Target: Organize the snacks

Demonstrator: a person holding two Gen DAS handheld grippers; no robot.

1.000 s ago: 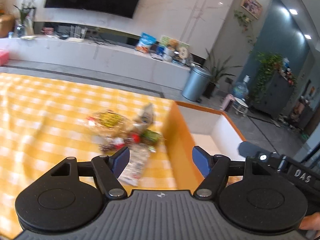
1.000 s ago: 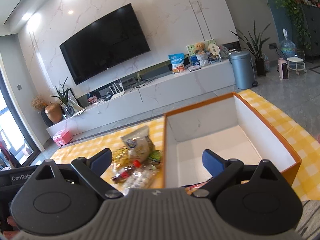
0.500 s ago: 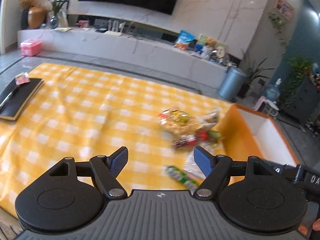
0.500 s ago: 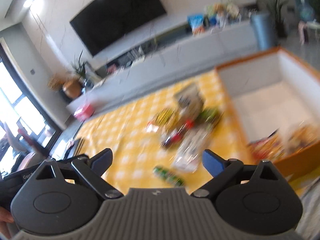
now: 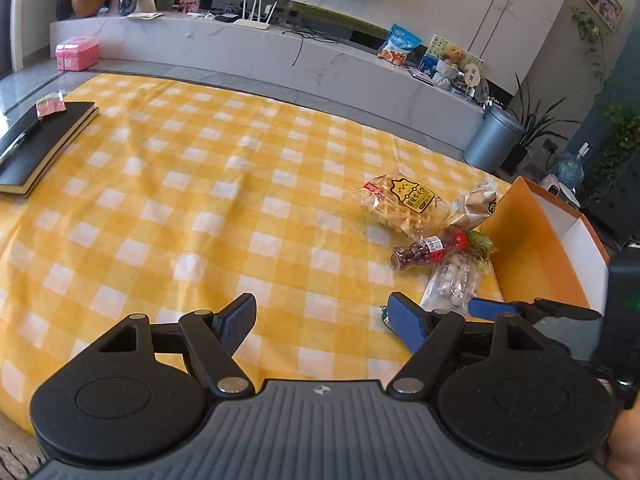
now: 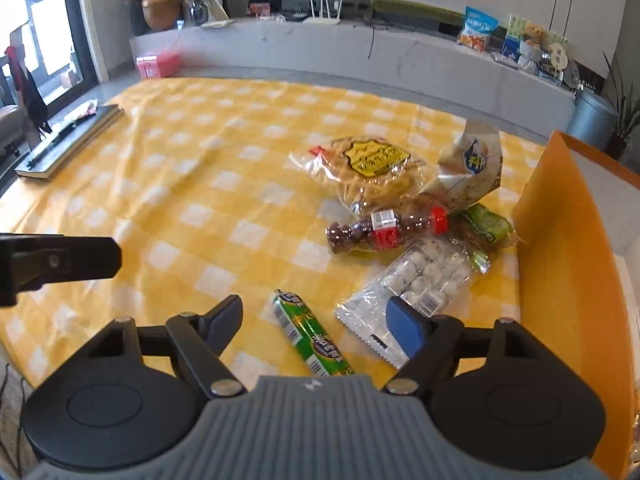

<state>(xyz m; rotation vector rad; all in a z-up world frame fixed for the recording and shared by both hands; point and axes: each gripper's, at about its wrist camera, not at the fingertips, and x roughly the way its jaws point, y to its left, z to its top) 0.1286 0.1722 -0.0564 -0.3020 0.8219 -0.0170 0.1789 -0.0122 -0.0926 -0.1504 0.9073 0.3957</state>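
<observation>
yellow checked cloth [image 6: 200,200] had the green snack stick [image 6: 310,336] lying right between the right gripper [image 6: 316,316] fingers, long axis running away and slightly left, jaws just narrowing but not touching. left gripper [image 5: 324,316] sat apart, empty, farther off.

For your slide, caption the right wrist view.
Open right claw poised over a green snack stick beside the snack pile on yellow checked cloth.
</observation>
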